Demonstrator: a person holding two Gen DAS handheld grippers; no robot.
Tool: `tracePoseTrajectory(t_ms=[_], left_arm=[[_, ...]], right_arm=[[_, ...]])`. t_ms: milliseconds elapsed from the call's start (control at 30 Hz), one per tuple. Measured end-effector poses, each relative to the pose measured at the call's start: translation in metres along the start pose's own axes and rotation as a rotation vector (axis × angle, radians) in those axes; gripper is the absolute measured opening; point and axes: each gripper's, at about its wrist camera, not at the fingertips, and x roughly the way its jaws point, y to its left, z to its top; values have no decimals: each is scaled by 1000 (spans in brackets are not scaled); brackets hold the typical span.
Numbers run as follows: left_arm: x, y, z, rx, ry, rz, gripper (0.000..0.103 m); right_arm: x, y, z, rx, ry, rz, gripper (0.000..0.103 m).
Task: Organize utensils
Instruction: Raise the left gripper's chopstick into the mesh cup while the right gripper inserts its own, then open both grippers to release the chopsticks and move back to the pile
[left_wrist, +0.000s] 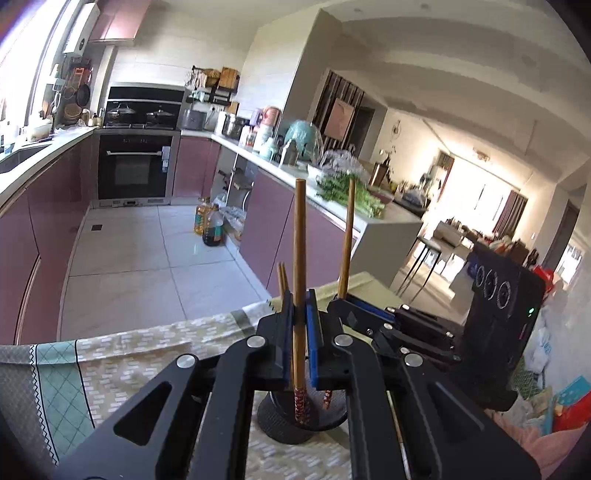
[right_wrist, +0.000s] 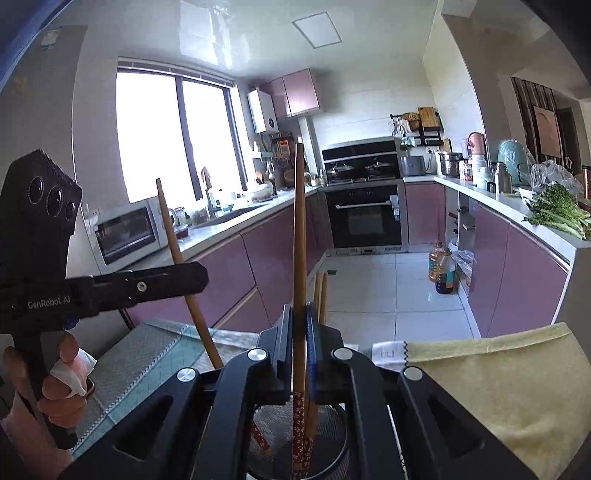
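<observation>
Chopsticks (right_wrist: 300, 435) in mesh holder (right_wrist: 332, 424)

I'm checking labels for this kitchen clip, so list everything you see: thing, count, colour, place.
chopsticks: at least four, brown with red patterned ends; one gripped in each gripper, others standing in the holder
mesh holder: one, dark metal, below the grippers on the table
tablecloth: one, yellow and green patterned, on the table
oven: one, black, built in at the far wall
microwave: one, white, left counter
oil bottles: two, amber and dark, on the floor
greens: one bunch, green, right counter
left gripper: black, shut on a chopstick
right gripper: black, shut on a chopstick
hand: one, holding the left gripper's handle
</observation>
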Motion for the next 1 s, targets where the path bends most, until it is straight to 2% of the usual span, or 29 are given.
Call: tracePoseTrajectory(t_ms=[133,333,467,567,633,700,833,900,1000], left_arm=[[23,-4,-17,51,95,18,7],[50,2,-41,65,209,33,9],[60,12,-49,44,216,43,18],[47,13,-55,43,166,69,22],[30,15,-58,43,115,98,36],[11,14,-65,43,60,131,49],[-31,22,-87,18,-13,212,73],[-45,31,-101,-20,-16,247,80],[-54,47,-125,-77,32,305,82]], right_arm=[[8,-5,-12,15,67,-4,6],[22,-12,-29,24,183,-22,7],[21,-17,-35,49,189,-39,16],[11,-17,-37,55,171,-39,20],[1,-12,-37,40,152,-30,23],[-10,-4,-38,17,133,-3,30],[-31,24,-48,-57,123,82,37],[-33,39,-56,-90,147,131,40],[-25,61,-73,-126,215,190,41]])
